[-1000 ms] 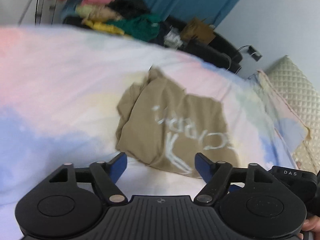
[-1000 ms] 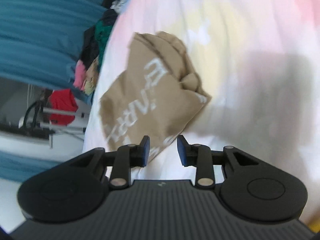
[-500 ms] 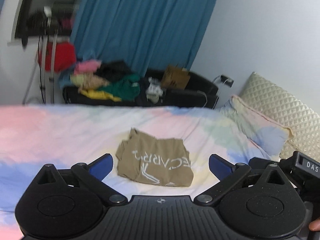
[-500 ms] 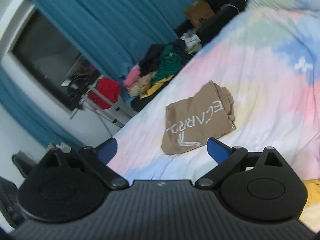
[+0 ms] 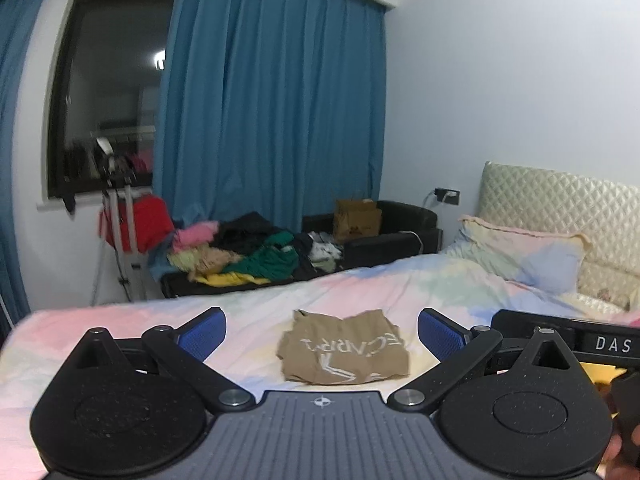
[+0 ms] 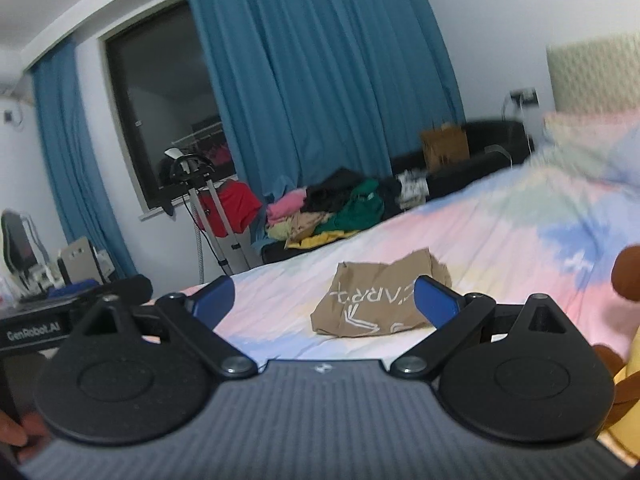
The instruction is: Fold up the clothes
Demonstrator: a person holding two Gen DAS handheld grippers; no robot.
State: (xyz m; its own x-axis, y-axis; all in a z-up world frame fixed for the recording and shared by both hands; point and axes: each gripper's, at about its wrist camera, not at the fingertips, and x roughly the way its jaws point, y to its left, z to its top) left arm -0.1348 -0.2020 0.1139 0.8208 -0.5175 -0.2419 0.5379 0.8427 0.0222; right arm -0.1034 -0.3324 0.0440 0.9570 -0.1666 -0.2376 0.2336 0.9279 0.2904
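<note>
One garment: tan shirt (image 5: 345, 354) lies folded compact on the bed (image 5: 120, 332).
Tongs: left tongs (image 5: 322, 334) and right tongs (image 6: 325, 300) spread, empty, short of the shirt.
Left: clothes pile (image 5: 240, 256) beyond the bed, unfolded.

You have a tan cloth shirt (image 5: 344, 350) with white printed letters, soft and creased, lying on a smooth matt bedsheet (image 5: 420, 284) in pastel colours. Your left gripper (image 5: 322, 334) is matt black plastic, finely speckled, with 2 ribbed blue fingers (image 5: 202, 330) and shiny metal pivots; your right gripper (image 6: 324, 300) looks alike. Behind hang matt blue cloth curtains (image 5: 272, 120). The headboard (image 5: 560, 200) is quilted with a slight sheen.
</note>
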